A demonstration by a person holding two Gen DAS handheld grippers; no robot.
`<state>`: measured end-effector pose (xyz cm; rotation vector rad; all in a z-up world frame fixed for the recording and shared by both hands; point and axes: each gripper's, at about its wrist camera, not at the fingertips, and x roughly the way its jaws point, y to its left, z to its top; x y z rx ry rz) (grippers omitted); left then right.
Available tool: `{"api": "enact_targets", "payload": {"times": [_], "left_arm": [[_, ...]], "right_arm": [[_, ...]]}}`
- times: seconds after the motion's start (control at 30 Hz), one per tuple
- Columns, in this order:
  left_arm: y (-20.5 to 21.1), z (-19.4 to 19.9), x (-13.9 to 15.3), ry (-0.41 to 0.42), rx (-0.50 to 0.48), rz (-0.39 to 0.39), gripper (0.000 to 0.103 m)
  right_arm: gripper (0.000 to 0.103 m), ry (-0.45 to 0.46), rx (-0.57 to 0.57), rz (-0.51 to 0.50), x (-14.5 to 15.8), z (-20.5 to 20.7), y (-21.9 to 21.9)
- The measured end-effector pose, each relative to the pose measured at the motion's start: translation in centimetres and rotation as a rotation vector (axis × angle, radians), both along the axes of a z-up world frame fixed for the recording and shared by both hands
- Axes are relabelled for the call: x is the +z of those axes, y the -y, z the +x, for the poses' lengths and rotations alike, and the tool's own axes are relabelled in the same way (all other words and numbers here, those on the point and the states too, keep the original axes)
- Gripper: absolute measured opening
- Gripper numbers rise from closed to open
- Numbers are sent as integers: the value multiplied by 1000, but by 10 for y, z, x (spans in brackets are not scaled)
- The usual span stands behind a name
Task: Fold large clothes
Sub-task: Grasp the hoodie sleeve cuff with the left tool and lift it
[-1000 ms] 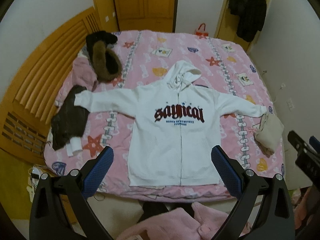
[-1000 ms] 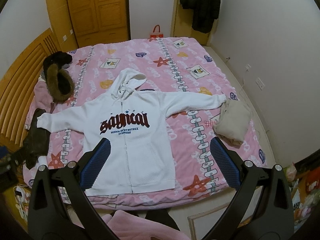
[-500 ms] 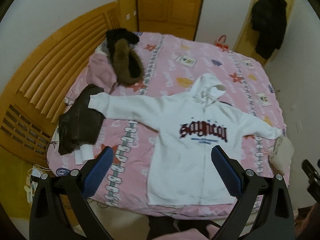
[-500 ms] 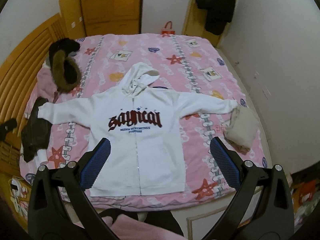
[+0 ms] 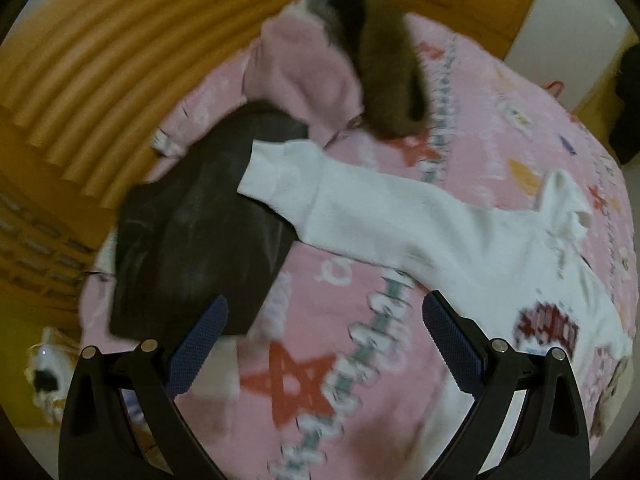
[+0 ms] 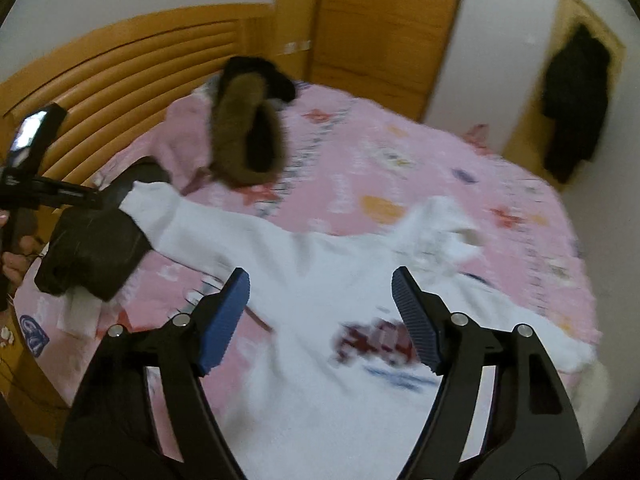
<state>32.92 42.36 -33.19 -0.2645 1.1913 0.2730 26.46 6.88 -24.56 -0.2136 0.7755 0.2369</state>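
A white zip hoodie [image 5: 400,208] with a dark red chest print lies front up on the pink bedspread [image 5: 480,92], arms spread. Its left sleeve cuff [image 5: 272,172] rests on a dark jacket [image 5: 200,240]. My left gripper [image 5: 324,300] hovers open over the bedspread just below that sleeve, with nothing between its blue pads. In the right wrist view the hoodie [image 6: 328,400] fills the foreground. My right gripper [image 6: 320,276] hangs above its shoulder and chest, jaws closing, the pads clear of the cloth.
A fur-trimmed dark coat [image 6: 244,140] and a pink garment [image 5: 304,72] lie near the slatted wooden headboard [image 6: 120,64]. A dark coat [image 6: 576,100] hangs on the far door. A person's hand [image 6: 16,264] shows at the left edge of the right wrist view.
Both grippers dropped toward the bed and swung left toward the headboard side. The hoodie's left sleeve now looms large. The right gripper's jaws have narrowed. The hoodie itself has not moved.
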Motion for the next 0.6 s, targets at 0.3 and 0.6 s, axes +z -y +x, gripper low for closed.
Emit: {"api": "enact_targets", "payload": {"times": [0.3, 0.6], "left_arm": [[-96, 104, -157, -112, 100, 32, 94], [-130, 150, -190, -106, 95, 3, 90]], "right_arm": [[31, -133, -6, 79, -196, 138, -66], [19, -242, -114, 127, -283, 174, -29]]}}
